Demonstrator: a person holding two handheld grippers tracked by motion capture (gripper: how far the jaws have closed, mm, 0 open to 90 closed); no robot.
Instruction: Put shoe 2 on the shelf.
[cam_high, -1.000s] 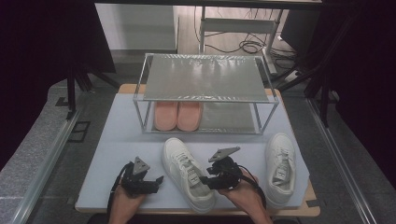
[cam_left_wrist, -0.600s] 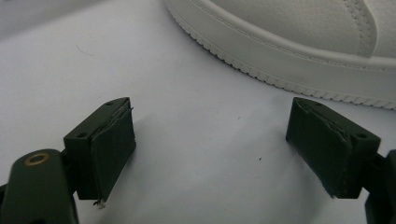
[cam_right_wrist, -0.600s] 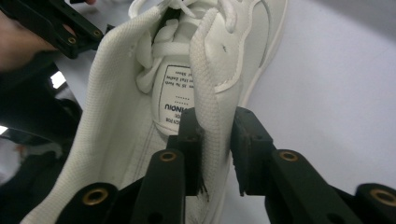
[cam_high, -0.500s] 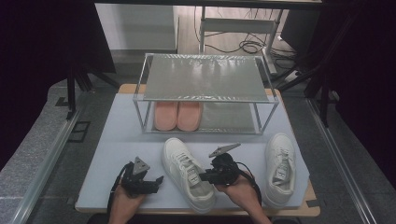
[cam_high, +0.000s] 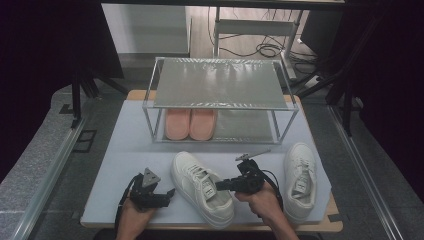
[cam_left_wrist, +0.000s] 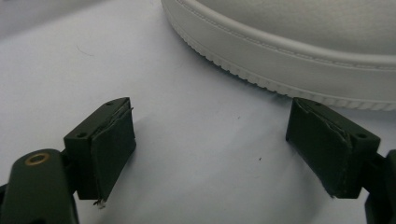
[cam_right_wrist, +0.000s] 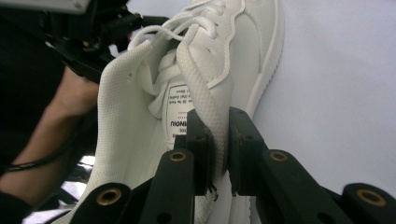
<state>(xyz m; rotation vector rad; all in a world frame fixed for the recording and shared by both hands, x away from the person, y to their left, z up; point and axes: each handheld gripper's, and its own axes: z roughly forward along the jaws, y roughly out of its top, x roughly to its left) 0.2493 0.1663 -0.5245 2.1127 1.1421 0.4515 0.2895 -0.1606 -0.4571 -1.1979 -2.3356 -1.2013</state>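
Our right gripper (cam_right_wrist: 219, 149) has just been closing and pinches the collar of the shoe (cam_right_wrist: 205, 70) near the table's front edge. Our left gripper (cam_left_wrist: 210, 154) is wide open, holding nothing. The tongue label is too blurred to read.

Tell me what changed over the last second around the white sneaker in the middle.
The right gripper moved left onto the white lace-up sneaker; its jaws have just been closing and now pinch the collar wall. The left gripper, open, the second white sneaker, the pink slippers and the metal rack stayed put.

The white sneaker's tongue label (cam_right_wrist: 180, 112) carries small print, apparently ending "NIOU", otherwise unreadable.
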